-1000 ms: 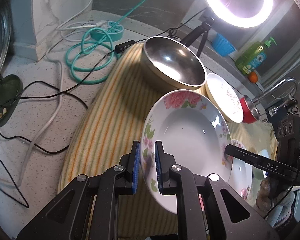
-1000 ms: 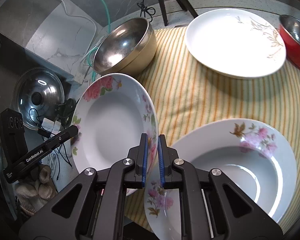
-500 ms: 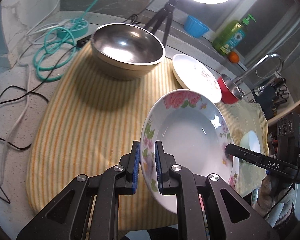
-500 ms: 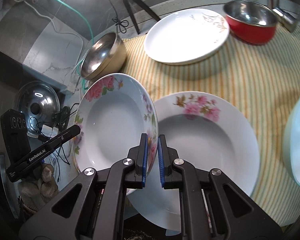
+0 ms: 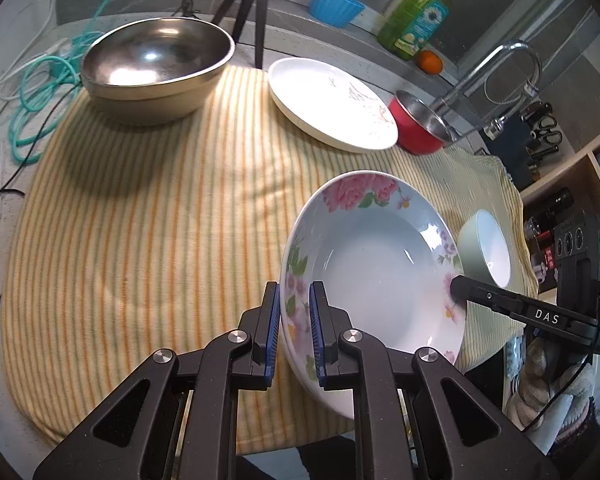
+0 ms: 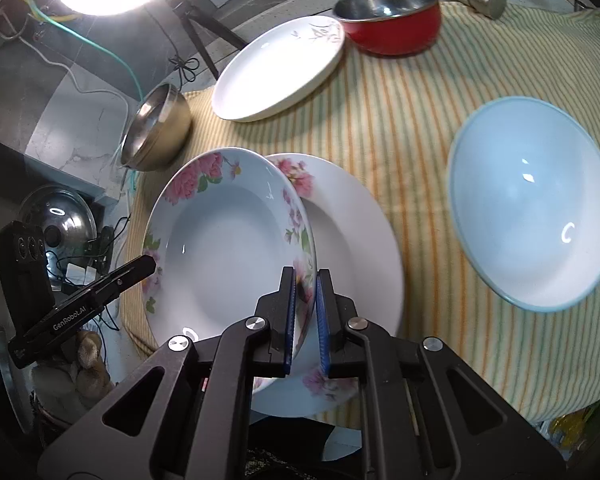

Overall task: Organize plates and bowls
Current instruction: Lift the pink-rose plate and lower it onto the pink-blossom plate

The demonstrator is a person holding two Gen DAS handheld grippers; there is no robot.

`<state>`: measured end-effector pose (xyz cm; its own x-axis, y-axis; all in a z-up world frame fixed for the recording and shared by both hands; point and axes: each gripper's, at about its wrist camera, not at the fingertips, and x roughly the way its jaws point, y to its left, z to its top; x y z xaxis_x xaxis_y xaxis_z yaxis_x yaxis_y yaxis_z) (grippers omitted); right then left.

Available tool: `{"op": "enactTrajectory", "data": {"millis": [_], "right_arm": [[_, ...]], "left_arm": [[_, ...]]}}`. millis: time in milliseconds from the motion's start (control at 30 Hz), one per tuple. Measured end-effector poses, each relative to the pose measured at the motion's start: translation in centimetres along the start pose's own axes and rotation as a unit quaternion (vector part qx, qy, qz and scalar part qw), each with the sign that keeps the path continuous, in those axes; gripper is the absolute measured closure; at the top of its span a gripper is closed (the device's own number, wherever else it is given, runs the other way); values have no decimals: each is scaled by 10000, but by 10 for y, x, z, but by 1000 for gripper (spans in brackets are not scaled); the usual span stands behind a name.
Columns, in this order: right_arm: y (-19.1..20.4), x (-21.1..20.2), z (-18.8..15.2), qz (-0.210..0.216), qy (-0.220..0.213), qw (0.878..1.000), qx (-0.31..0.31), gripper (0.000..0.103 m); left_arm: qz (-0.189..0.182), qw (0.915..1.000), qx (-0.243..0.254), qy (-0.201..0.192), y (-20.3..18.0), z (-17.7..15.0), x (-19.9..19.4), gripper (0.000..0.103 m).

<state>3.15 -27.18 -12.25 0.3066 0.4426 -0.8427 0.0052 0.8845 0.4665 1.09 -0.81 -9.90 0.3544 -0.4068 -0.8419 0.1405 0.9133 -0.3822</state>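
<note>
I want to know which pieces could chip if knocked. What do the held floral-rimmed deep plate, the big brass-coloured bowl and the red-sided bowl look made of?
Floral-rimmed deep plate: apparently glazed ceramic or porcelain; glossy white with printed flowers. Melamine can't be excluded.
Big brass-coloured bowl: metal, probably steel; mirror-like inside, duller golden outside.
Red-sided bowl: shiny metal inside, glossy red coating outside.

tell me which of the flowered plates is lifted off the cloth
The flowered plate clamped at its rim by both the left gripper and the right gripper; the other flowered plate lies flat on the striped cloth beneath it.
</note>
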Motion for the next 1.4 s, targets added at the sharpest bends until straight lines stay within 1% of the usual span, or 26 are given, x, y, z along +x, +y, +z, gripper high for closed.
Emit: {"op": "enactTrajectory", "data": {"millis": [167,467,800,1100,1400], "right_arm": [[-13,-3,-5,-46,-3,9999,107,93],[-23,-4,-9,-145,11,9998,128,93],[-22,1,-9,-184,85,9997,95,93],[-19,3,-8,-248,79,9997,30,93],[-19,3,-8,-233,73,9997,-23,91]], "left_arm": [[1,9999,116,109,-10,-3,8,90],[64,9994,231,239,-18,-7,17,90],[143,9992,212,321,-19,-5,24,90],[169,9991,217,319,-19,-3,27,90],[159,9991,221,323,-19,-2,28,90]]}}
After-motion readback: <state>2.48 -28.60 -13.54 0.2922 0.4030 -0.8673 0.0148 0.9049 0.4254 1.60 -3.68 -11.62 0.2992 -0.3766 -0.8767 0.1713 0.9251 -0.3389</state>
